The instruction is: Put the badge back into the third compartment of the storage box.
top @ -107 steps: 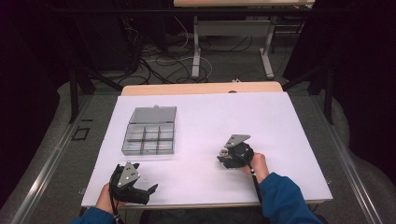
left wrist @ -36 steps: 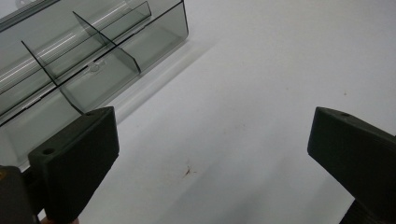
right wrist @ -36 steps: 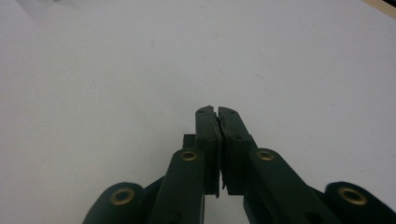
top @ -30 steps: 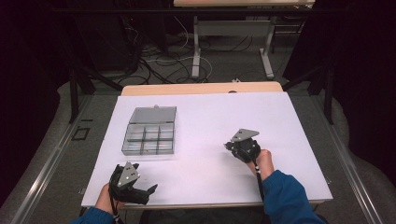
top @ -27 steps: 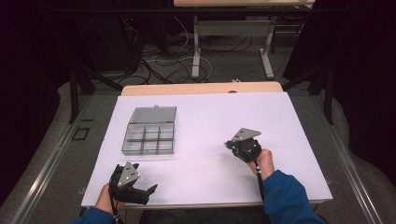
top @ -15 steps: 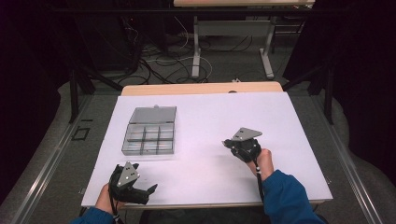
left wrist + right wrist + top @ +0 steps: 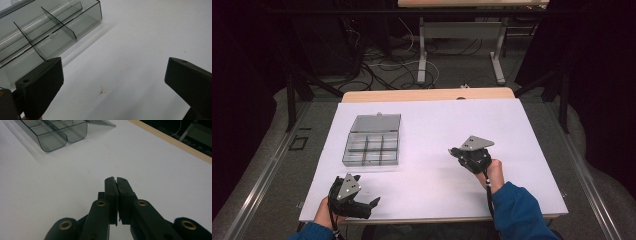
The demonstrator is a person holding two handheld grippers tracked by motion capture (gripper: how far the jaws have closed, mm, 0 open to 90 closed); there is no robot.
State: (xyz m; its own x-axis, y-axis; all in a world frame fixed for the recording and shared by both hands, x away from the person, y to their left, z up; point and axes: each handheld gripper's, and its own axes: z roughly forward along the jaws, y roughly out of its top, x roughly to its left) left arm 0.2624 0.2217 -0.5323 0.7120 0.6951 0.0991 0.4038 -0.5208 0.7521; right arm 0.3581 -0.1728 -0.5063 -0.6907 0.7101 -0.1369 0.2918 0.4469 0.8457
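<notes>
1 clear compartment box (image 7: 373,147) (lid open), 2 tongs (image 7: 371,204) (image 7: 453,150), 1 white table (image 7: 512,130)

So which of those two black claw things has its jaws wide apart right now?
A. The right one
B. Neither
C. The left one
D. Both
C: in the left gripper view the left gripper has its jaws standing far apart over the white table, while in the right gripper view the right gripper has its jaws pressed together with nothing between them.

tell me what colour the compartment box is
Translucent smoky grey compartment box, clearest in the left gripper view.

bright tabletop, dark surroundings, soft focus
</notes>
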